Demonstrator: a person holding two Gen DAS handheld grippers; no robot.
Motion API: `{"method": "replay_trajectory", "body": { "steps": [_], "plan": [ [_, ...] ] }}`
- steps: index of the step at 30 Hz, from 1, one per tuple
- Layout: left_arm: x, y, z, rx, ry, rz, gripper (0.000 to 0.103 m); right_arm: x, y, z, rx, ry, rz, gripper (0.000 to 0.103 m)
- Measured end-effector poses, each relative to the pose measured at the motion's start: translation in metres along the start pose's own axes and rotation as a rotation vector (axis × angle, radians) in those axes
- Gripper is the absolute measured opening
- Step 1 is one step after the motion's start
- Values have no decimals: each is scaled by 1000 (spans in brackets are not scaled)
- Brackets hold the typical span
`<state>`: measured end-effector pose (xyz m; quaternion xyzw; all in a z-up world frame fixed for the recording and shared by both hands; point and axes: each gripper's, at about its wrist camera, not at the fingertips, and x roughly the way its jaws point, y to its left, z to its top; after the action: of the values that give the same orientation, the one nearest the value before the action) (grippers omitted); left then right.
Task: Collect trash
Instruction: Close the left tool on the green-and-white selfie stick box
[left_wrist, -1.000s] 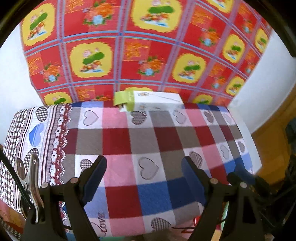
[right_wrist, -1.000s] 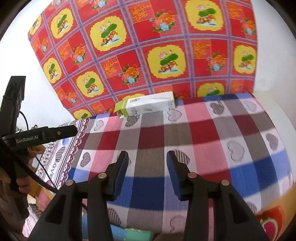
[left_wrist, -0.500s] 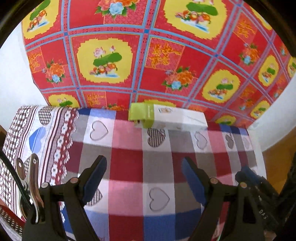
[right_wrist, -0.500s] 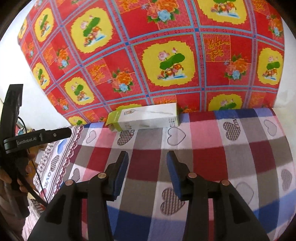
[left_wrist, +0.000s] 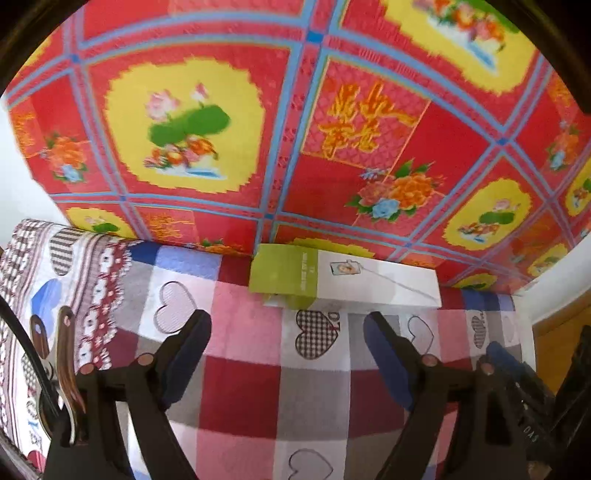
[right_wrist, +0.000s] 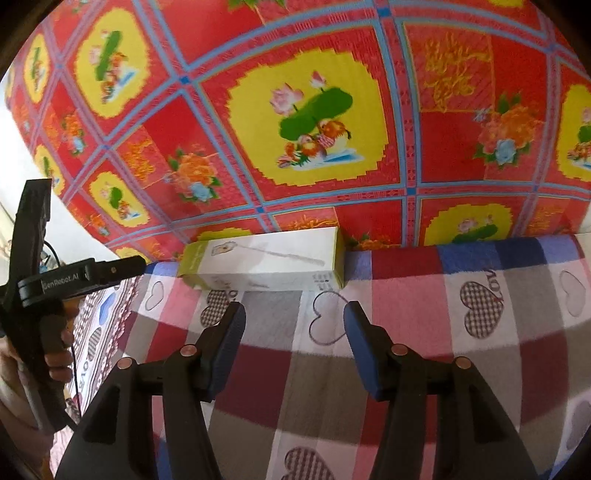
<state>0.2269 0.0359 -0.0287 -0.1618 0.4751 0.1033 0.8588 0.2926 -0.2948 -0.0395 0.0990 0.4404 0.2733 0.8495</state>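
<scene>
While both jaws stand apart over the checked table (left_wrist: 240, 398):
Box (left_wrist: 343, 280): far edge, against red cloth (left_wrist: 295, 122).
Left hand-held gripper (left_wrist: 286, 343): wide, empty.
Right hand-held gripper (right_wrist: 293, 325): opening, empty.

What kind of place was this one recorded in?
Probably a room in a home, not a lab. A table under a checked cloth with hearts stands against a wall hung with a red floral sheet, and a white-and-green cardboard box lies at the cloth's far edge.
</scene>
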Motion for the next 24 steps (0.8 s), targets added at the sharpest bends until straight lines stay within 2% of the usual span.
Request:
{"method": "replay_trajectory", "body": {
  "steps": [4, 10, 19, 24],
  "plan": [
    [25, -3, 6, -5, 30, -13, 91, 23, -7, 10, -4, 23, 4, 59],
    [58, -6, 16, -3, 55, 8, 92, 51, -19, 22, 27, 47, 7, 59],
    [98, 3, 22, -53, 99, 21, 92, 83, -26, 34, 36, 83, 23, 59],
    [107, 6, 20, -77, 102, -45, 95, 97, -22, 35, 6, 108, 24, 61]
  ]
}}
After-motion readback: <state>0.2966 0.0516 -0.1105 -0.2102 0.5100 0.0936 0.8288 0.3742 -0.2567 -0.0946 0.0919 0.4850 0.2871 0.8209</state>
